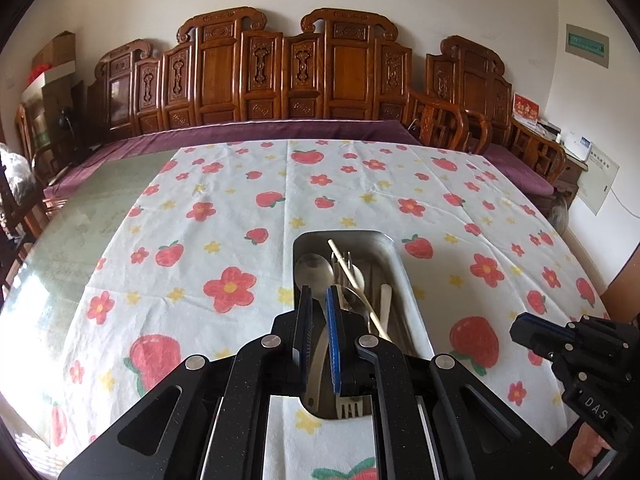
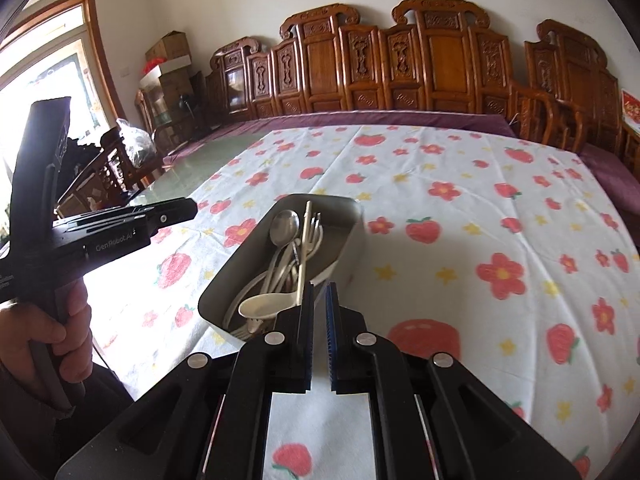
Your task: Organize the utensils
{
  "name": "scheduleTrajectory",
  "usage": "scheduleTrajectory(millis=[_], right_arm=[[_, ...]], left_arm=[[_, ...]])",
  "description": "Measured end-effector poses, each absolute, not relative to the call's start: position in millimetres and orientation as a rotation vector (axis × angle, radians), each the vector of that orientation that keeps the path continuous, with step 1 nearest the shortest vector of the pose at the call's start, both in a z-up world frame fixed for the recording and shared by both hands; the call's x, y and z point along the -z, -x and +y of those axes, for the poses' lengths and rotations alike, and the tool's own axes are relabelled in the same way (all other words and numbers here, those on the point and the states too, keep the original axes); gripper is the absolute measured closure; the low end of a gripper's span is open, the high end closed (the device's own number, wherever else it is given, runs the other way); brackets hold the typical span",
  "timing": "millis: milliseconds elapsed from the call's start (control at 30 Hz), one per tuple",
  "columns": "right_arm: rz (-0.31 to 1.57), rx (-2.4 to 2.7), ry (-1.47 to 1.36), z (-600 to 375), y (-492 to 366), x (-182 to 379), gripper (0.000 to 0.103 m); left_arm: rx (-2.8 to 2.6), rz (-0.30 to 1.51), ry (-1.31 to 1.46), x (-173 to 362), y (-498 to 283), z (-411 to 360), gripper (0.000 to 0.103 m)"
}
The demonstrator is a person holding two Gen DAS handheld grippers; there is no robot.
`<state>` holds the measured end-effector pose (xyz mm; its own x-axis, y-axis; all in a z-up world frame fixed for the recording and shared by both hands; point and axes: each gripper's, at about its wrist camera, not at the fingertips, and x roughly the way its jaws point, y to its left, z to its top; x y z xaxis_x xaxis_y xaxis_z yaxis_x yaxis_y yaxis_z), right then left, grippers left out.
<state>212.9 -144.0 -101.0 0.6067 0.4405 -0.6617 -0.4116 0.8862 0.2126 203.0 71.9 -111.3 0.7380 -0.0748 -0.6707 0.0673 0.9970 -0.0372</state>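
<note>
Overhead, both tongs [image 1: 319, 300] [image 2: 320, 296] hover narrowly parted above the strawberry-print tablecloth [image 1: 224, 216], carved bench [image 1: 280, 76] behind.

Left claw [image 1: 319, 296] hovers, jaws narrowly parted, over the utensil-filled metal tray [image 1: 394, 256] on floral tablecloth [image 1: 224, 208].

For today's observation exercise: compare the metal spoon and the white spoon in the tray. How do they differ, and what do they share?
The metal spoon is shiny grey steel; the white spoon is matte, ceramic-looking. The metal spoon's bowl lies at the tray's far end, the white spoon's at the near end. The white spoon's bowl looks deeper. Both rest inside the metal tray among forks and a chopstick.
</note>
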Motion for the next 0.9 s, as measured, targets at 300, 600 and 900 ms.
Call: scheduleTrajectory(millis=[300, 600, 900], right_arm=[[0.721, -0.400, -0.064, -192.7, -171.6, 76.0, 0.062], [0.681, -0.302, -0.082, -224.6, -144.1, 57.8, 0.005], [0.653, -0.246, -0.091, -243.0, -129.2, 45.3, 0.003]], left_arm=[[0.118, 0.718, -0.014, 92.4, -158.4, 36.9, 0.059], [0.119, 0.686, -0.033, 74.5, -127.4, 13.3, 0.010], [0.116, 0.682, -0.037, 63.0, -105.6, -0.5, 0.008]])
